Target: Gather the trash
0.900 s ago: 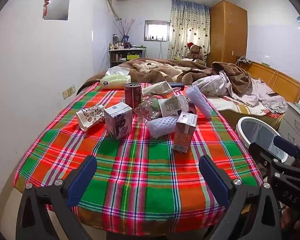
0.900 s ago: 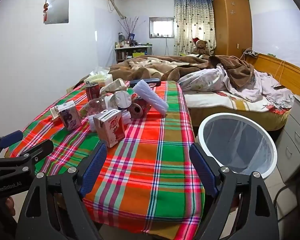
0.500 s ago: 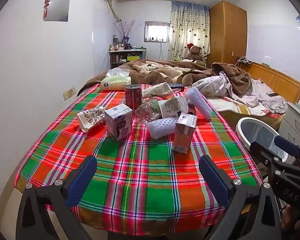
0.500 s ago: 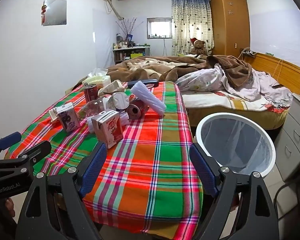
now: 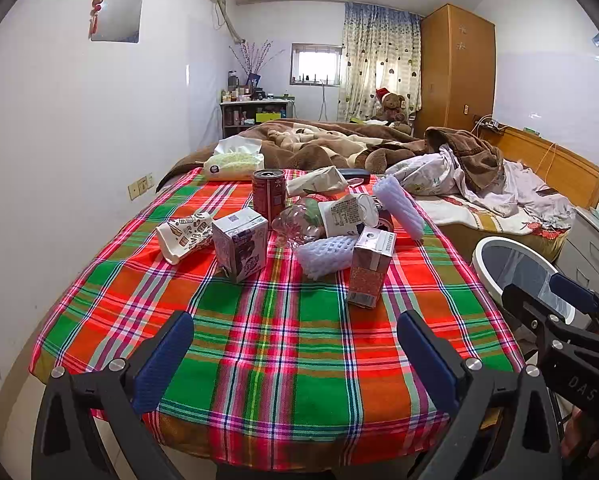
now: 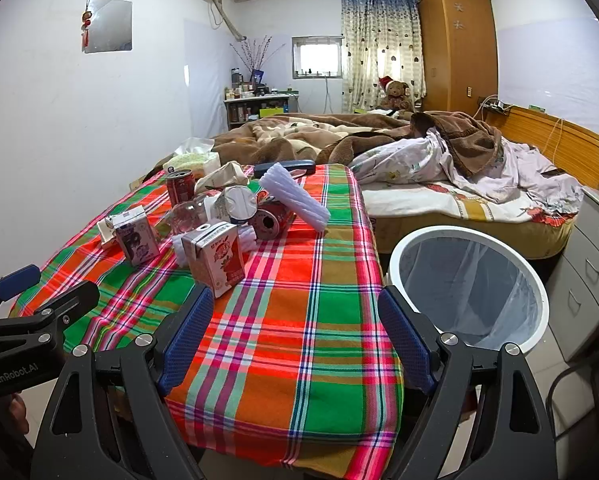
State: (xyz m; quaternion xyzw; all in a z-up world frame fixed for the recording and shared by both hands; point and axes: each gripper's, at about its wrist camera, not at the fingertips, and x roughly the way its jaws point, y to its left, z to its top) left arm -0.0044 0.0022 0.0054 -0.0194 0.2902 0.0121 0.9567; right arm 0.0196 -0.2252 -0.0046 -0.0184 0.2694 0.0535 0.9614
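Note:
A pile of trash sits on the plaid table (image 5: 283, 344): a red drink carton (image 5: 369, 266) (image 6: 215, 258), a purple carton (image 5: 241, 250) (image 6: 135, 236), a red can (image 5: 268, 196), white foam netting (image 5: 323, 254), a foam roll (image 6: 295, 196), a crushed bottle (image 5: 299, 222) and a paper cup (image 5: 185, 236). A white trash bin (image 6: 469, 286) (image 5: 519, 276) with a clear liner stands on the floor right of the table. My left gripper (image 5: 295, 354) is open and empty above the table's near edge. My right gripper (image 6: 295, 328) is open and empty, short of the red carton.
A tissue pack (image 5: 233, 162) lies at the table's far end. A bed (image 6: 439, 184) with heaped blankets lies behind the table and bin. A drawer unit (image 6: 591, 272) stands at the right. A white wall runs along the left.
Both grippers have crept slightly forward toward the table; the trash looks a little nearer. Nothing on the table has moved.

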